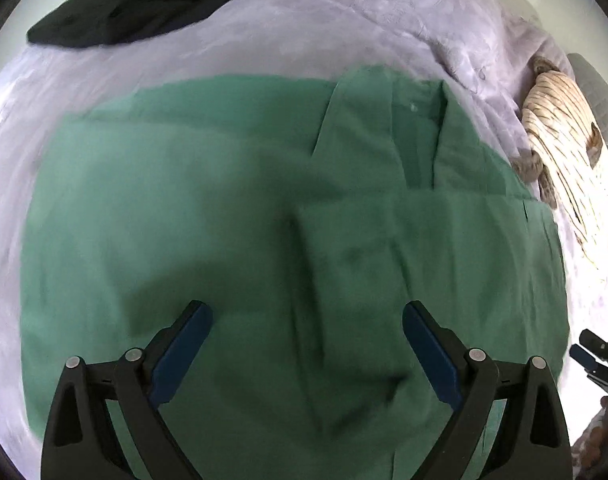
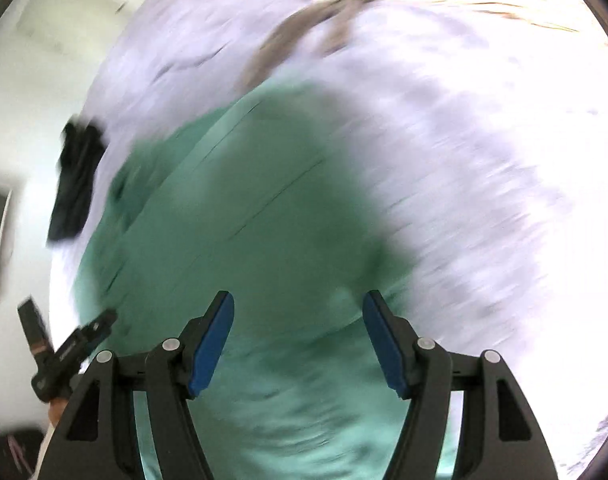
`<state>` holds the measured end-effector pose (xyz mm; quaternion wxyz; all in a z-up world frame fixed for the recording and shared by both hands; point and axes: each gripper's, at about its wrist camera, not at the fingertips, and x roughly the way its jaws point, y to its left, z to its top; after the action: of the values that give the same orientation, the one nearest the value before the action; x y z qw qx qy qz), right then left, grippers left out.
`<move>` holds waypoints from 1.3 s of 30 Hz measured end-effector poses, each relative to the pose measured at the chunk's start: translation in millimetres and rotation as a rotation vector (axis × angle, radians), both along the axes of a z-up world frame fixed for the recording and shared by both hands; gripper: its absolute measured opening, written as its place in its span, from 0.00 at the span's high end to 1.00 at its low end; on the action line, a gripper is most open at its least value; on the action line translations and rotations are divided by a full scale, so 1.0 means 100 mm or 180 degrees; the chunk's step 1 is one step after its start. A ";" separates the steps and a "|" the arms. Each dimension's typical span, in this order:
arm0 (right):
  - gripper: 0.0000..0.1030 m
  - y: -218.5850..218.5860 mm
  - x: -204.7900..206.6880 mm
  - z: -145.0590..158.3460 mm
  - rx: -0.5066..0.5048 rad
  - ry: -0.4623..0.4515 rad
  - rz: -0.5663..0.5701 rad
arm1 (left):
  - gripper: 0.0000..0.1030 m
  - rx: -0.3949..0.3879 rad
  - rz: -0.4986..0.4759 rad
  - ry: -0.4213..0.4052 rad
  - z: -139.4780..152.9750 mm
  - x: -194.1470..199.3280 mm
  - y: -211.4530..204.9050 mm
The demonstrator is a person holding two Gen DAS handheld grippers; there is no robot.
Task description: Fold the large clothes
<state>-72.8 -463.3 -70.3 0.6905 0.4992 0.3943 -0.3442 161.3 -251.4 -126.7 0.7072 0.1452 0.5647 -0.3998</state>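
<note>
A large green shirt (image 1: pixel 224 220) lies spread on a pale lilac blanket (image 1: pixel 343 20), its collar (image 1: pixel 387 128) at the far right and a folded layer across its near right part. My left gripper (image 1: pixel 307 308) hovers over the shirt, jaws wide apart with nothing between the blue pads. In the blurred right wrist view, my right gripper (image 2: pixel 298 298) stands open above the green shirt (image 2: pixel 264 208) near its edge, holding nothing. Each gripper shows small in the other's view: the right gripper (image 1: pixel 593 354) at the right edge, the left gripper (image 2: pixel 70 344) at the lower left.
A dark garment (image 1: pixel 144 0) lies bunched at the blanket's far left, also the dark garment (image 2: pixel 78 184) in the right wrist view. A cream striped garment with brown patches (image 1: pixel 559 148) lies to the right of the shirt. Pale floor (image 2: pixel 32 80) borders the blanket.
</note>
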 end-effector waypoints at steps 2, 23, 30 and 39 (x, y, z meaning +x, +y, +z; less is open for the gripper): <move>0.31 -0.21 -0.17 -0.07 -0.0037 0.0026 -0.0178 | 0.07 -0.0047 0.0004 0.0017 0.02 0.06 -0.07; 0.31 -0.49 -0.06 -0.35 0.0143 -0.0211 -0.0293 | 0.91 -0.0149 -0.0148 -0.0188 0.24 0.23 -0.37; 0.37 -0.24 -0.43 -0.37 0.0645 -0.0945 -0.0753 | 0.31 -0.0299 -0.0099 -0.0394 0.58 0.15 -0.10; 0.97 -0.10 -0.55 -0.76 0.1107 -0.0910 -0.1301 | 0.31 0.0197 -0.0309 -0.0513 0.08 -0.21 -0.23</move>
<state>-127.4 -473.2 -146.4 0.5597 0.7223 0.2375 -0.3296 140.7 -274.8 -118.9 0.7253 0.2258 0.5104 -0.4031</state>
